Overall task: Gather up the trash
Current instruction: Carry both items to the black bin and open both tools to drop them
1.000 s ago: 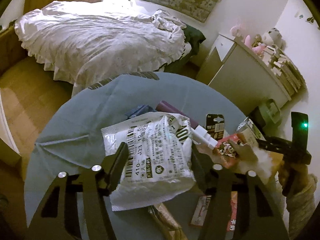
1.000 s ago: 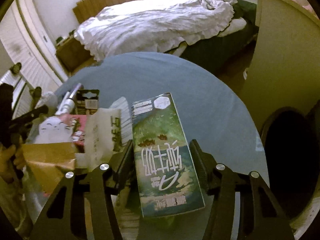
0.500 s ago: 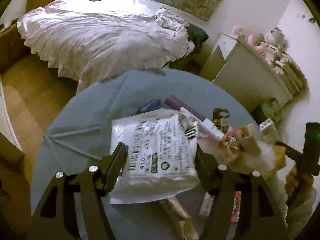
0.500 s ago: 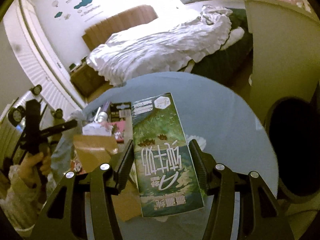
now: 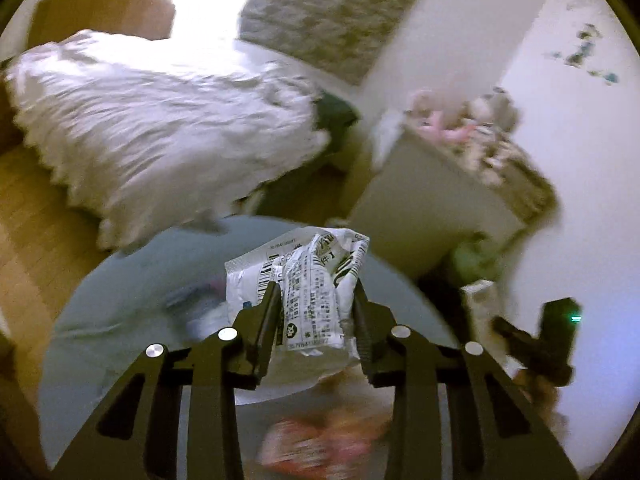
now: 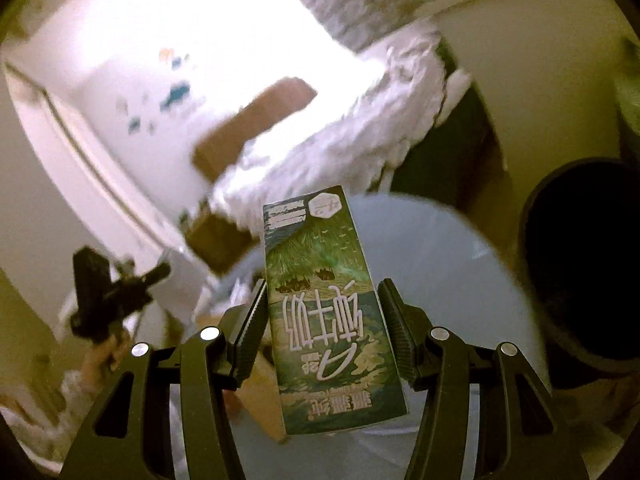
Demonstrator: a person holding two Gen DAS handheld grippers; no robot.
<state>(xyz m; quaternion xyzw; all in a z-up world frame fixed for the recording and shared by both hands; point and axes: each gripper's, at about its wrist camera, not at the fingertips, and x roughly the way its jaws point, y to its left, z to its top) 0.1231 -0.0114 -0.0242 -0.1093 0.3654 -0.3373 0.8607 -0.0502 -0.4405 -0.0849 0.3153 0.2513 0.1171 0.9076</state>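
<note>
Two grips show: the left gripper [image 5: 316,308], whose jaws have just been closing, pinches a crumpled white plastic mailer [image 5: 308,292] (barcode label showing) above the round blue desk [image 5: 120,320], while the right gripper [image 6: 322,312] clamps a tall green carton [image 6: 328,312], near a dark bin [image 6: 580,264].

The left gripper [image 5: 316,300], jaws just closing, seemingly pinches a crumpled white wrapper [image 5: 312,280].

White barcoded wrapper [image 5: 316,300]; green carton [image 6: 332,320] (white lettering).
</note>
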